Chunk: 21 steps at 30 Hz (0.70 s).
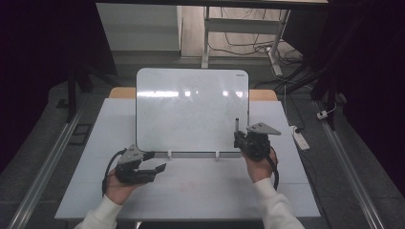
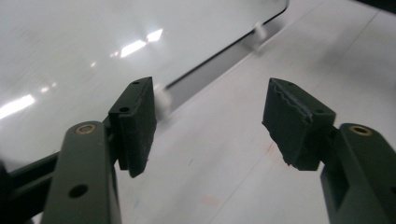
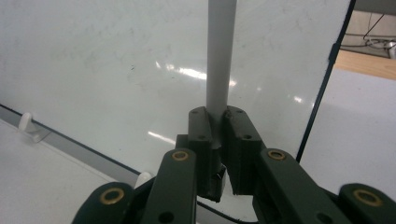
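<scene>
A white board [image 1: 191,109] stands propped near the middle of the table, its face blank and glossy. My right gripper [image 1: 238,138] is at the board's lower right corner, shut on a white marker [image 1: 237,125] that points up along the board. In the right gripper view the marker's barrel [image 3: 219,56] rises from between the pads of the right gripper [image 3: 219,119], in front of the board [image 3: 93,60]. My left gripper [image 1: 156,161] lies low on the table by the board's lower left corner. Its jaws stand open with nothing between them, facing the board's bottom edge [image 2: 210,60].
The grey table [image 1: 205,186] has bare room in front of the board. Two small white clips [image 1: 169,153] [image 1: 216,154] hold the board's bottom edge. A power strip [image 1: 301,139] and cables lie on the floor at the right, with desk legs behind.
</scene>
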Tool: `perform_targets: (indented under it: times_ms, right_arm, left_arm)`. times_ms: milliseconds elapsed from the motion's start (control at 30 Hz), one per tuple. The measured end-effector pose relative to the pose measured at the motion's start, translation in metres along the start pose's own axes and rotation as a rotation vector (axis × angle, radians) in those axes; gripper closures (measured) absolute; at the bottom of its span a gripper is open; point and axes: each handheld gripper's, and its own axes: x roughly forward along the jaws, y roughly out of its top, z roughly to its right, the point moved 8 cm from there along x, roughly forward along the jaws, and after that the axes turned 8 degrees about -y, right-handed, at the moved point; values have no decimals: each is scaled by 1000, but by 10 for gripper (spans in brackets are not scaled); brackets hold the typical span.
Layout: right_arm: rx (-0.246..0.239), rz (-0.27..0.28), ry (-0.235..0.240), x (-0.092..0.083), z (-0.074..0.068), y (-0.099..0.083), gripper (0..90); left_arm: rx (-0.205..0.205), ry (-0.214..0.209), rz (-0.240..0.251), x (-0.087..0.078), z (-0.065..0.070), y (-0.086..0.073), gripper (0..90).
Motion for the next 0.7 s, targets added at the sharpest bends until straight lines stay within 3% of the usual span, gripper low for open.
perform_targets:
  times_ms: [267,700]
  right_arm:
    - [9,-35,-9,9,5,5,811]
    - [66,-84,-15,36,14,5,811]
  left_arm:
    - [-64,49,-4,-23,-19,-23,311]
    - [-58,79,-35,-25,-23,-34,306]
